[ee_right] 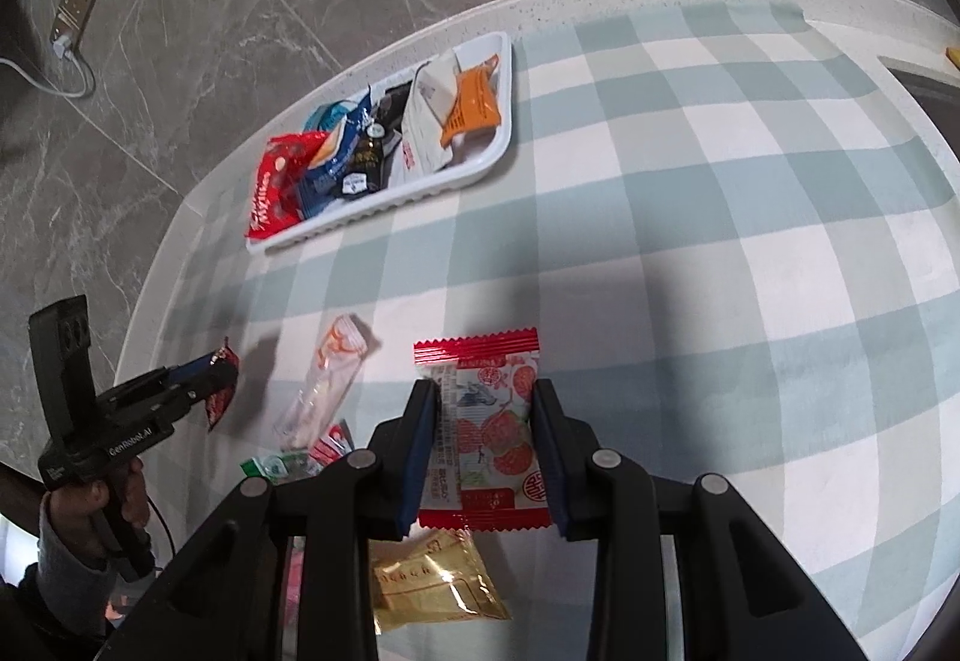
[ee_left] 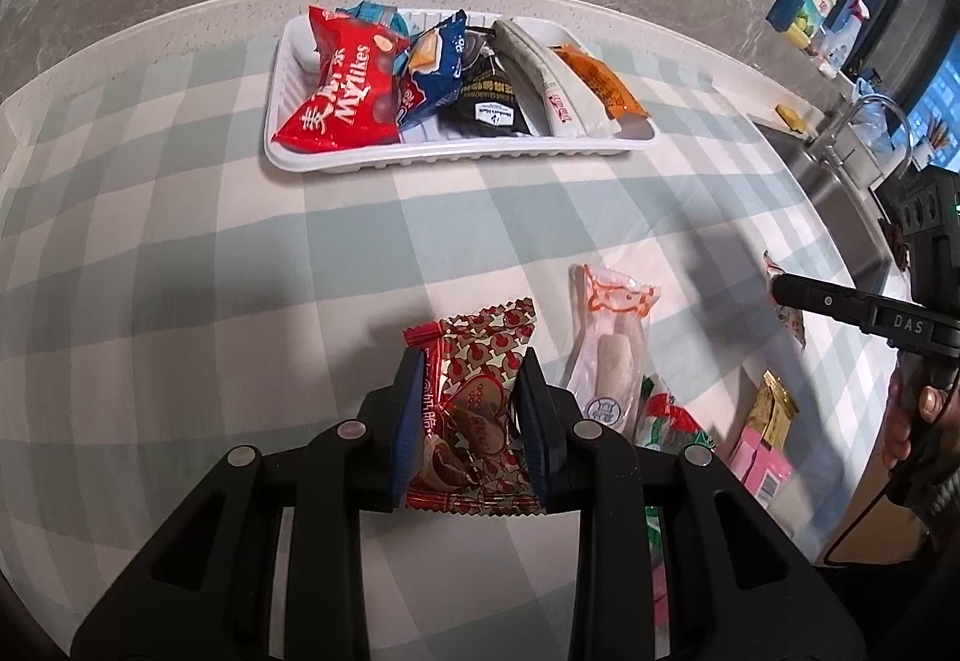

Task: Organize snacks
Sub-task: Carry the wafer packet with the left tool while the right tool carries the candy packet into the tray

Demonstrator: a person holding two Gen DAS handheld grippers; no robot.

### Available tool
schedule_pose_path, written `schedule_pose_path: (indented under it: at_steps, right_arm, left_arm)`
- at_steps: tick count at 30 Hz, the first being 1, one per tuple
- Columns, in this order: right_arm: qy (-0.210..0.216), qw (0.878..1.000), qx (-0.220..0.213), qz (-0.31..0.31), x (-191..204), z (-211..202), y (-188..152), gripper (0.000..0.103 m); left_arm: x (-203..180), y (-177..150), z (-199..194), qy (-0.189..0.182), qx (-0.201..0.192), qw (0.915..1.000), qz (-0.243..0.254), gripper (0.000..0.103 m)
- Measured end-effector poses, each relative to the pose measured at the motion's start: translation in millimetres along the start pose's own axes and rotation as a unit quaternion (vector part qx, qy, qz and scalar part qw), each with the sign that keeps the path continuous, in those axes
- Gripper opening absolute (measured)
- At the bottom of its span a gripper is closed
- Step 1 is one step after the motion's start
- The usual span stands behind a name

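Note:
My left gripper is shut on a red-and-gold heart-patterned packet, pinched at both sides. From the right wrist view the same gripper shows at the left edge with that packet hanging from it. My right gripper is shut on a white-and-red fruit-print packet. A white tray at the table's far side holds several snacks, among them a red Mylikes bag and an orange packet. The tray is also in the right wrist view.
Loose on the checked cloth lie a clear sausage packet, green-and-red packets, a gold packet and a pink box. A sink with a tap lies beyond the table's right edge. A wall socket sits far left.

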State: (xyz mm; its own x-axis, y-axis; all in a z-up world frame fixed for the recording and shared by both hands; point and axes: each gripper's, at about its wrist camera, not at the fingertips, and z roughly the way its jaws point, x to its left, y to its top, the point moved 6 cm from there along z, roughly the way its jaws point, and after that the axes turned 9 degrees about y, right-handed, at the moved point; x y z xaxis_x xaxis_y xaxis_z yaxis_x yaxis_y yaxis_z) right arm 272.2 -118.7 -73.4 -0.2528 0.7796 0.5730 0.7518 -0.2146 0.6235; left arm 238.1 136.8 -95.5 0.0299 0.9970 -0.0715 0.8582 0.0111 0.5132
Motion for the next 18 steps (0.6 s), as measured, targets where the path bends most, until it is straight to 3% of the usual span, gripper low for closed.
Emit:
schedule_pose_path:
  at_steps: [18]
  right_arm:
    - [0.024, 1.000, -0.008, -0.004, 14.7, 4.6, 30.1, 0.035]
  left_arm:
    - [-5.4, 28.6, 2.9, -0.009, -0.011, 0.9999, 0.007, 0.027]
